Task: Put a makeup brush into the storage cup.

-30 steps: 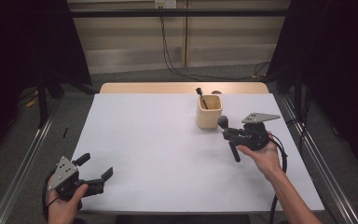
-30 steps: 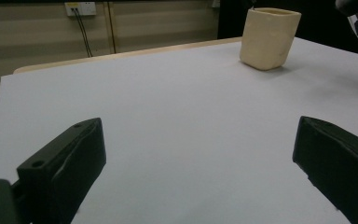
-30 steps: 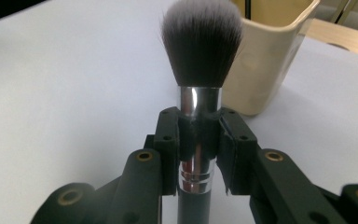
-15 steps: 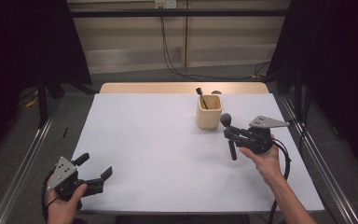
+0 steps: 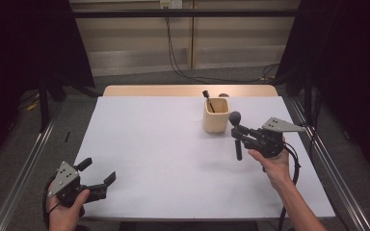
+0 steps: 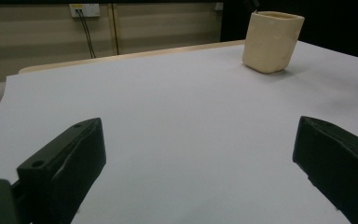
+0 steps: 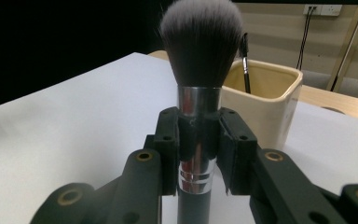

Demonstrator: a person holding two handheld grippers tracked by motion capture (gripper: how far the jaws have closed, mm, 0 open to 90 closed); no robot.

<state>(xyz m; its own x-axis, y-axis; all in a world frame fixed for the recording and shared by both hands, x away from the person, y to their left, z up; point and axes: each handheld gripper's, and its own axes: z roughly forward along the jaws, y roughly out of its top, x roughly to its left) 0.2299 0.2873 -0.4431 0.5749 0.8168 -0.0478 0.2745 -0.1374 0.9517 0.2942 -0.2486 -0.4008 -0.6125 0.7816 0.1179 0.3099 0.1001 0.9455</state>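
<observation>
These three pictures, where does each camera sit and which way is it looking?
High view: above the near side of the table, looking forward and down; both forearms and hands show, the left claw open, the right claw shut on a brush.
Left gripper view: rides on the left claw, low over the table, facing the cup; its two black jaws show.
Right gripper view: rides on the right claw, facing the clamped brush and the cup behind.
All three share the cup.
</observation>
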